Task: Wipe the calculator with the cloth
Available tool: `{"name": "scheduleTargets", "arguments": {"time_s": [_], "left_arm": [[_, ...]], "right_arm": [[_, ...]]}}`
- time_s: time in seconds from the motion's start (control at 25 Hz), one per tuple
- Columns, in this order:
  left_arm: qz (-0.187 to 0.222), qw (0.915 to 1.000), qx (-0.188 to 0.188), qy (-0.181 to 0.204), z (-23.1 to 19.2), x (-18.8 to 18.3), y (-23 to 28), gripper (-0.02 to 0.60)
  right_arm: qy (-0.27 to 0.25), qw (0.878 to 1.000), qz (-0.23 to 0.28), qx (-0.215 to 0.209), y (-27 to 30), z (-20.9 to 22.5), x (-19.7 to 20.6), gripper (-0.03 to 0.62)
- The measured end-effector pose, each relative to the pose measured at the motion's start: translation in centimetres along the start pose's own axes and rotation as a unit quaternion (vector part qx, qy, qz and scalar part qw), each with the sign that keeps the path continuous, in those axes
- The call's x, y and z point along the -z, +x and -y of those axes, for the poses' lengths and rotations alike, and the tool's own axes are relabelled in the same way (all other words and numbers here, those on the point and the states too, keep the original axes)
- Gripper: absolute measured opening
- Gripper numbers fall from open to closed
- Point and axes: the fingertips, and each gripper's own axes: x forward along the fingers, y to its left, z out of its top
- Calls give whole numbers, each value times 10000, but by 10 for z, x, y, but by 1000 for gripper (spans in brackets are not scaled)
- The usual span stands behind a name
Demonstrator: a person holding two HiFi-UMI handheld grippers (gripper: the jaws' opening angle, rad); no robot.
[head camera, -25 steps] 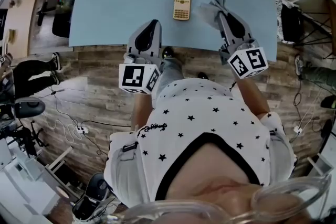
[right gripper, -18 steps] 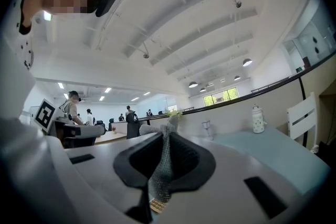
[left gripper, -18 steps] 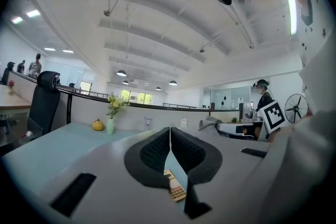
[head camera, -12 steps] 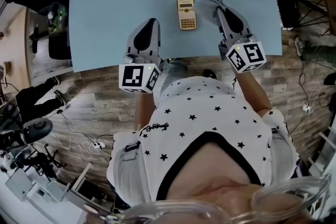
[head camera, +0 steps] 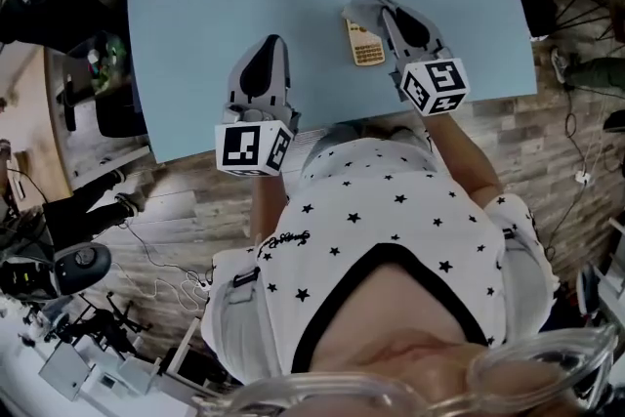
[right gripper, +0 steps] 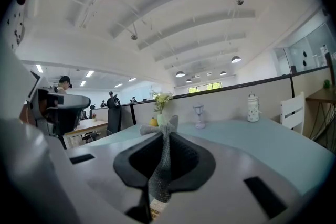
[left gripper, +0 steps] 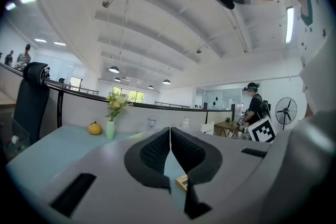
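A beige calculator (head camera: 366, 51) lies on the light blue table (head camera: 195, 15), close to its near edge. My right gripper (head camera: 383, 5) is shut on a grey cloth (head camera: 365, 8), and the cloth hangs over the calculator's far end. In the right gripper view the cloth (right gripper: 162, 157) runs up between the pads, with a bit of the calculator (right gripper: 155, 210) below. My left gripper (head camera: 270, 44) is shut and holds nothing, a hand's width left of the calculator. The left gripper view shows a corner of the calculator (left gripper: 182, 182) under the jaws.
A vase with flowers (left gripper: 110, 124) and an orange fruit (left gripper: 94, 128) stand at the table's far side, with a glass goblet (right gripper: 198, 115) and a white jar (right gripper: 253, 107). A low partition (right gripper: 252, 93) backs the table. The wood floor (head camera: 176, 210) lies below the near edge.
My right gripper has carried the cloth left, from beside the calculator to over its far end. The left gripper has stayed about where it was. The head view has shifted.
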Motion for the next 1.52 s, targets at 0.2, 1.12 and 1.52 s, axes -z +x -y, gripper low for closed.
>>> {"name": "scheduleTargets", "arguments": {"time_s": [0.2,1.12,1.52], "left_arm": [[-17,10000,-52,-39,-19,1,-4,32],[-279,9915,-1264,-160,-30,14,-44,32],[-281,9928,-1160,-112,-23,10,-33,32]], "right_arm": [[-12,9993,-313,190,19,-2,23,32],[-121,9837,-1647,-711,77,-24,124,31],[-43,9836,-1745,-452,71,3,130,31]]}}
